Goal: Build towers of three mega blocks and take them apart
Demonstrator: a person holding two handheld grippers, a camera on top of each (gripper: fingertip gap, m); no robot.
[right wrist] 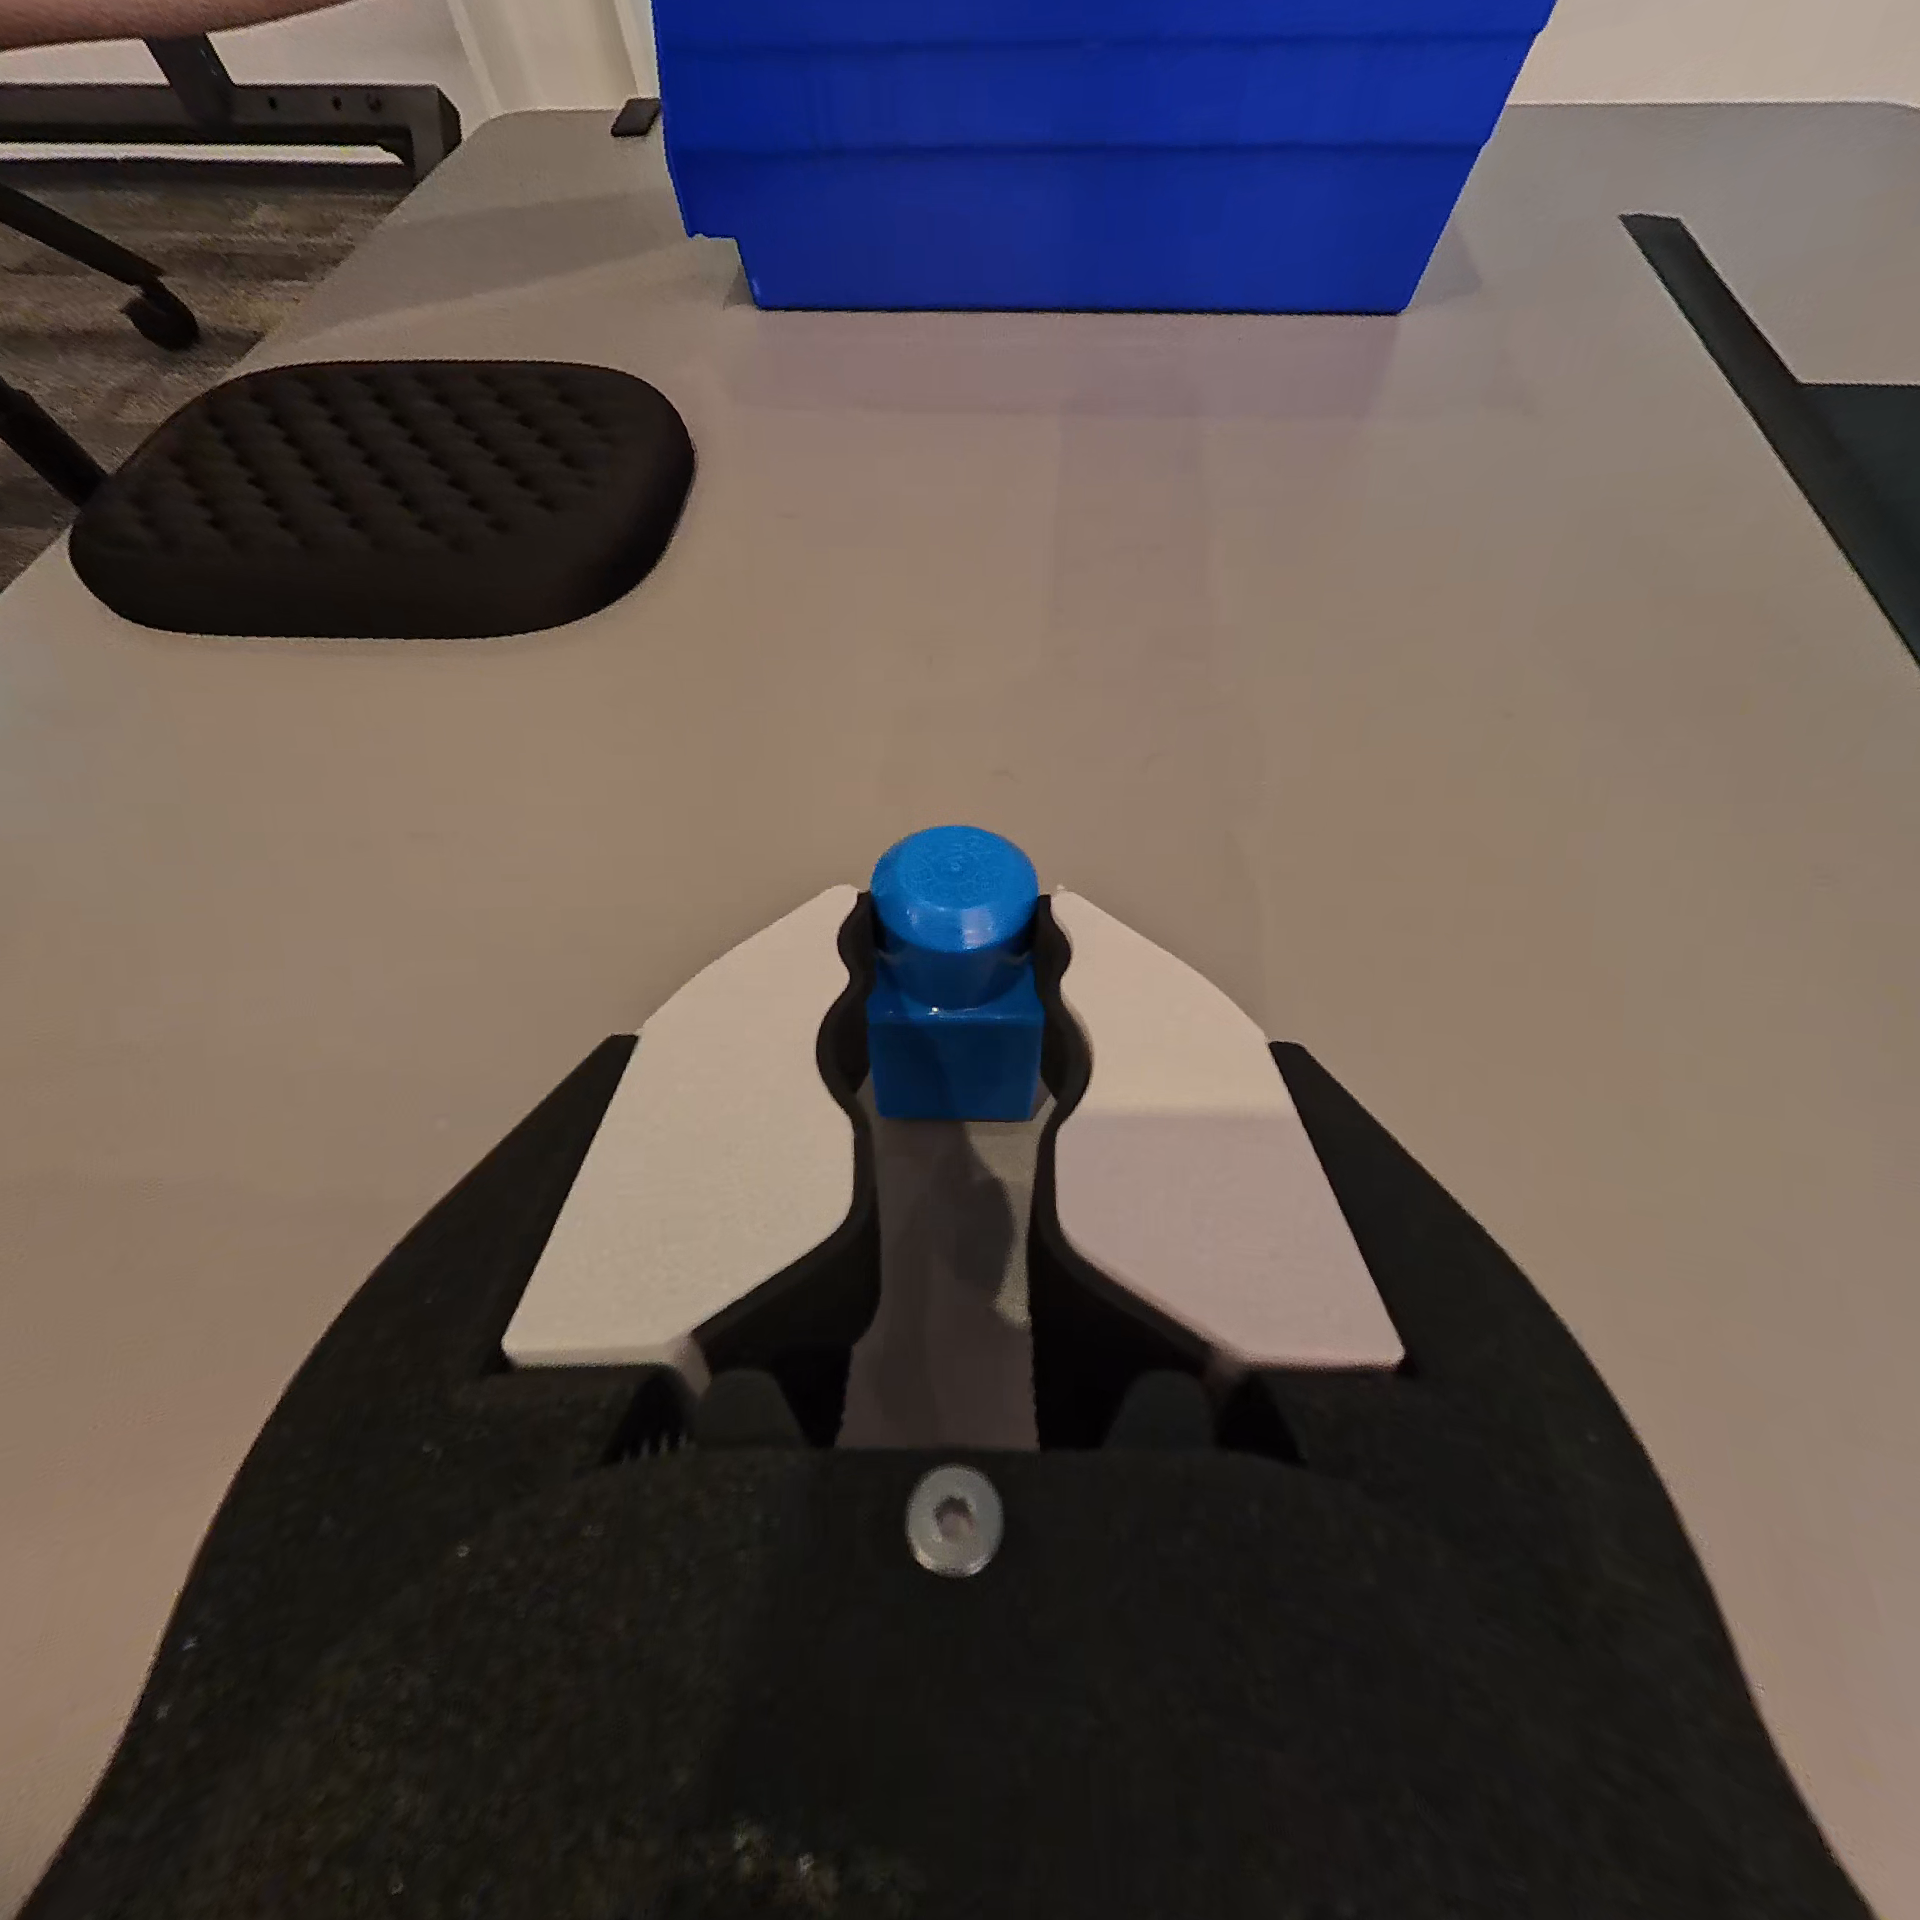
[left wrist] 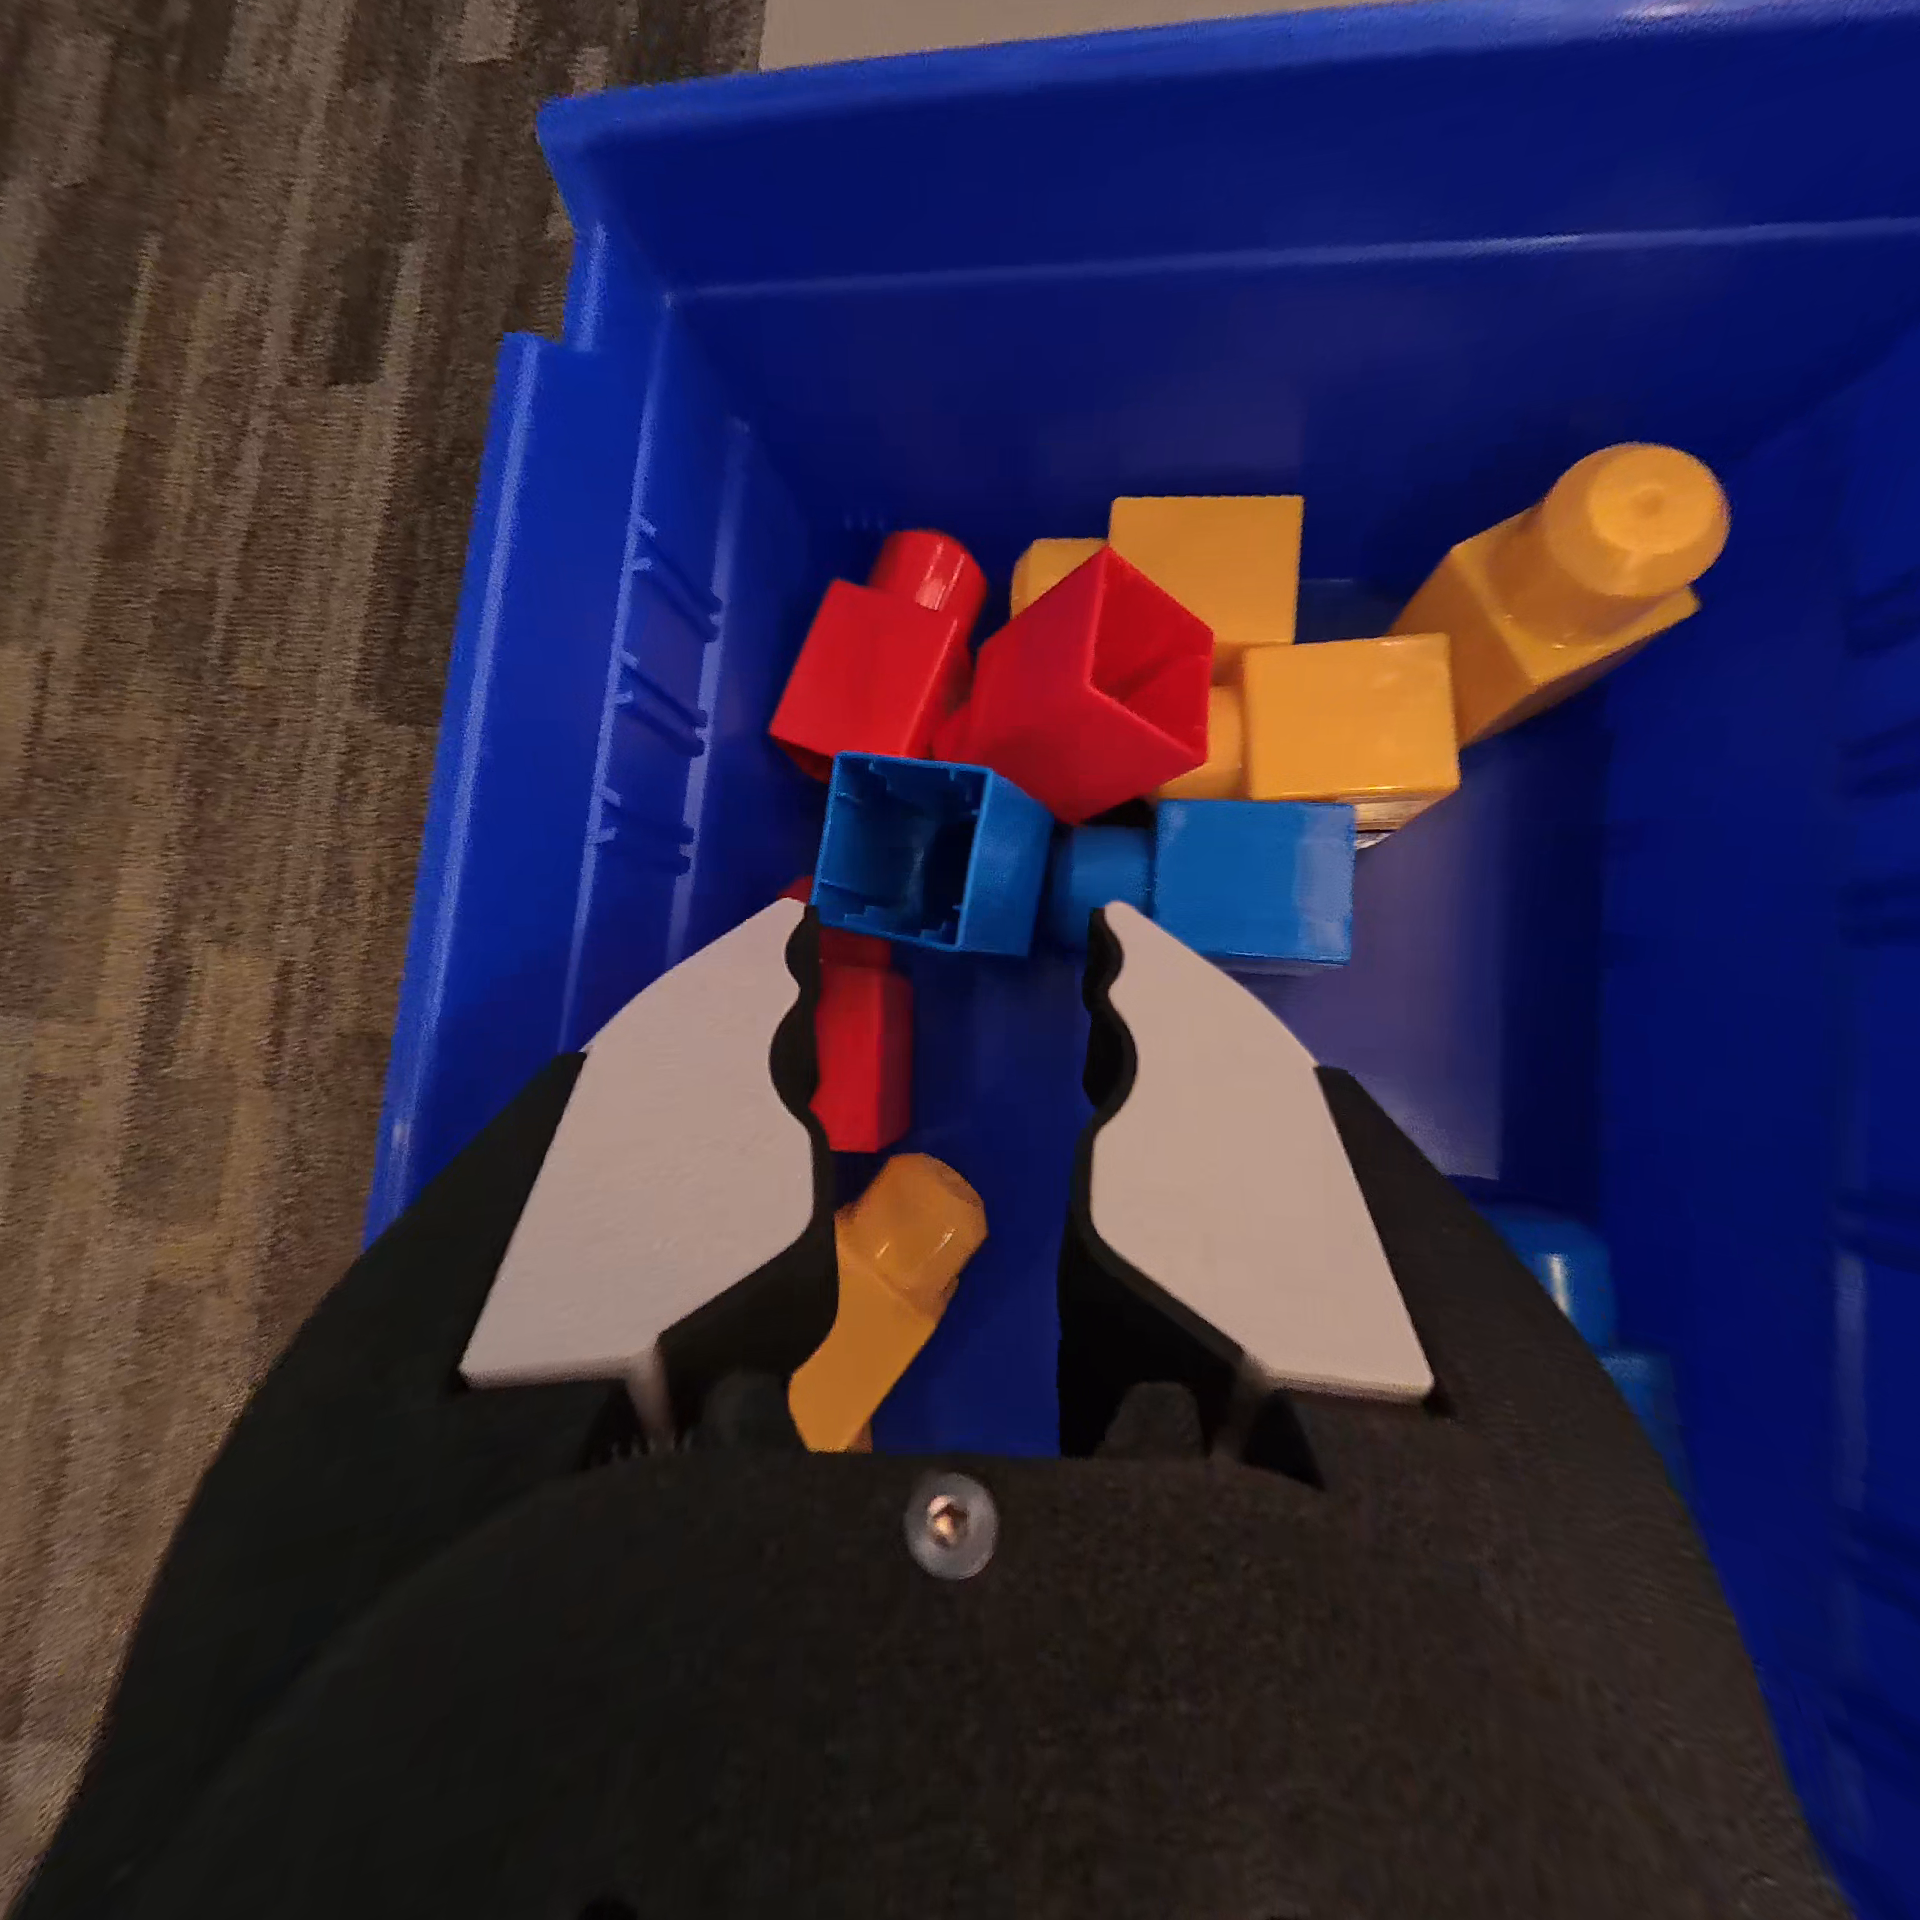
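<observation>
Left tool [left wrist: 951, 914], jaws wide over the bin [left wrist: 1039, 343], just short of a hollow-side-up blue block [left wrist: 935, 852] (crowded by red neighbours): may snag; right tool [right wrist: 956, 904] grips a blue block [right wrist: 954, 1029] on the worktop [right wrist: 1039, 623].

The bin [left wrist: 1039, 208] looked like moulded blue plastic, smooth with a soft sheen, ribbed along its walls. The blocks in it, red [left wrist: 873, 675], yellow [left wrist: 1351, 717] and blue [left wrist: 1257, 883], were glossy hard plastic. The left gripper [left wrist: 951, 914] had matt pale grey finger plates on a black body with a rough, grainy finish and a shiny metal screw [left wrist: 948, 1527]. The right gripper [right wrist: 956, 904] looked the same; the blue block [right wrist: 954, 1039] between its fingers was smooth, slightly shiny plastic. The table [right wrist: 1247, 675] was a smooth grey satin surface, the black cushion [right wrist: 384, 499] matt and dimpled, the floor [left wrist: 208, 520] carpet-like and rough
</observation>
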